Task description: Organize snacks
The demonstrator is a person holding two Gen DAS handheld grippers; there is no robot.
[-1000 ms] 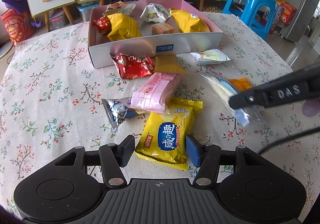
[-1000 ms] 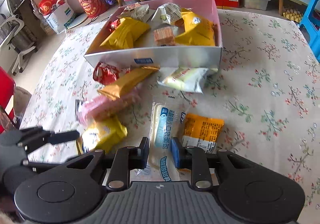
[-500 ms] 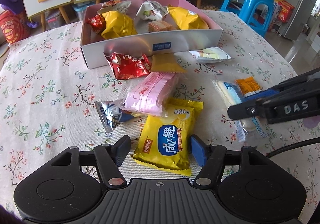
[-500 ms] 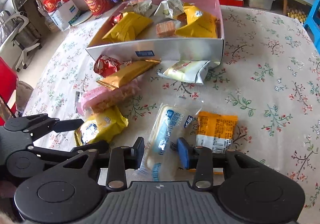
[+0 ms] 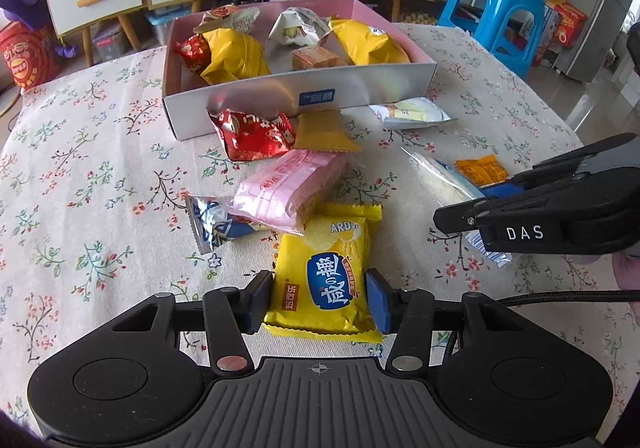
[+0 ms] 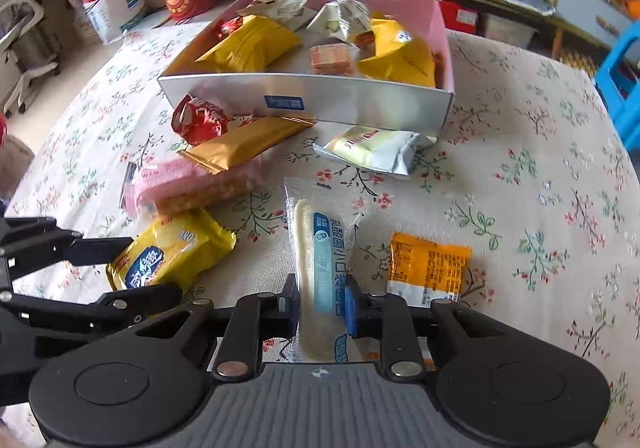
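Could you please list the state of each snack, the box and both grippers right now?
Left gripper: closing around the yellow cracker packet.
Right gripper: shut on the clear bread packet.
Box: open, holding snacks.
Pink wafer pack: lying partly over the yellow packet.
Orange sachet: flat on the tablecloth.

Left gripper [image 5: 318, 298] low in frame, jaws closing, the yellow cracker packet [image 5: 326, 272] between its pads; both pads look to touch the packet's sides. Pink wafer pack [image 5: 290, 189] just beyond the packet, overlapping its far edge; blue-and-silver wrapper [image 5: 210, 224] tucked under the pink one. Red foil bag [image 5: 254, 133] and gold packet [image 5: 324, 131] farther on, against the silver box [image 5: 248, 97]. Right gripper [image 5: 456, 213] right of the yellow packet, over a clear bread wrapper [image 5: 444, 177]; grip there unclear.
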